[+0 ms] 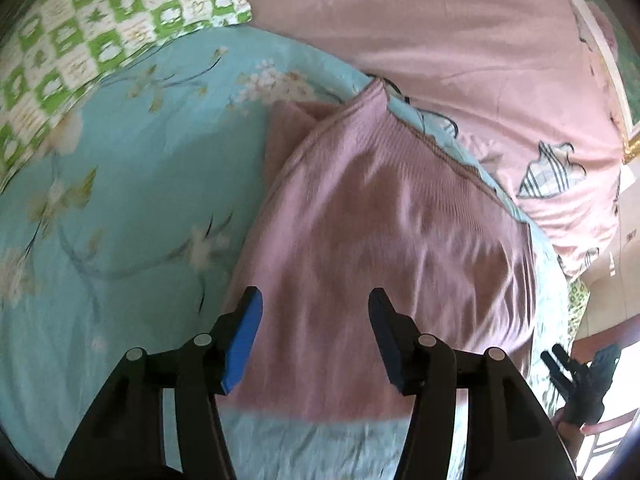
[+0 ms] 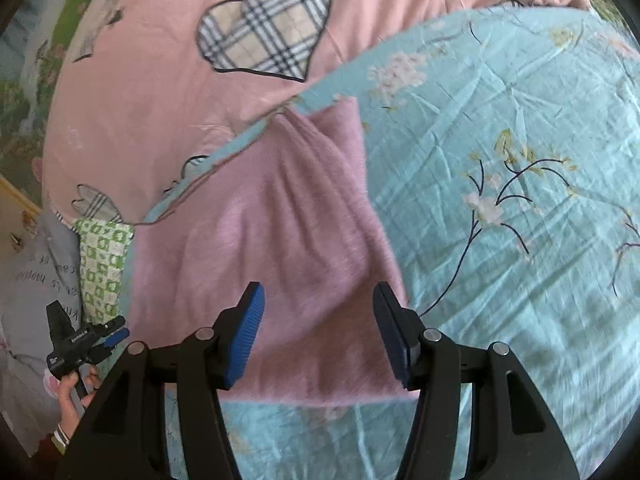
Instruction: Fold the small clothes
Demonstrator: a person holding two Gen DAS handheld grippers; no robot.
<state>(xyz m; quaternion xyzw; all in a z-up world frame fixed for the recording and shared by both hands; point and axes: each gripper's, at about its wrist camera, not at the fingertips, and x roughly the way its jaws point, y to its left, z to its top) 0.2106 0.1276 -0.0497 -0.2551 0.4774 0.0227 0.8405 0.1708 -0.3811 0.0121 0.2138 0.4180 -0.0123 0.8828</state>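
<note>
Both tongs spread and holding nothing above a pink knit garment on the bed.

Left tongs [image 1: 315,308] hang over the garment [image 1: 372,240], which lies partly folded on the blue flowered bedsheet [image 1: 120,184]; right tongs [image 2: 318,304] hover over its near hem, the pink quilt [image 2: 160,92] just beyond. Pinching only the top layer could likely drag the soft knit askew and undo the fold.
</note>
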